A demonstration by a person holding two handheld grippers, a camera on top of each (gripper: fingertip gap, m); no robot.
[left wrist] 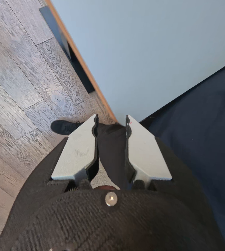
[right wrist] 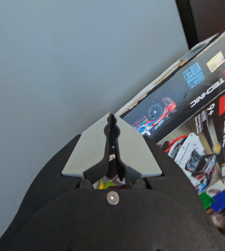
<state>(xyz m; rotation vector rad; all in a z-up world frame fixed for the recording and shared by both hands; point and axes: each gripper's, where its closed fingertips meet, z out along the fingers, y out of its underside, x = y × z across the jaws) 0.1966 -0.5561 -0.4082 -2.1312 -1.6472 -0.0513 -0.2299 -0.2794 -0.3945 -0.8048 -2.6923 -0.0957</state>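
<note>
The left hand-held gripper hangs in the air with its two fingers spread apart and nothing between the pads. It points down past the edge of a pale blue-grey surface with a wooden rim, which may be a wall or a panel; I cannot tell which. Seen through the gap between the fingers is a dark trouser leg, and a black shoe rests on the grey wood-grain floor just left of the left fingertip. Dark blue cloth fills the right side of that view.

The right hand-held gripper has its fingers pressed together, the tips meeting on nothing. It is raised before a plain grey-blue wall. Just to the right of its tips stands a tilted toy box with a torn top edge and pictures of a red, white and blue car on it. Small coloured plastic bricks lie blurred at the lower right, near the foot of the box.
</note>
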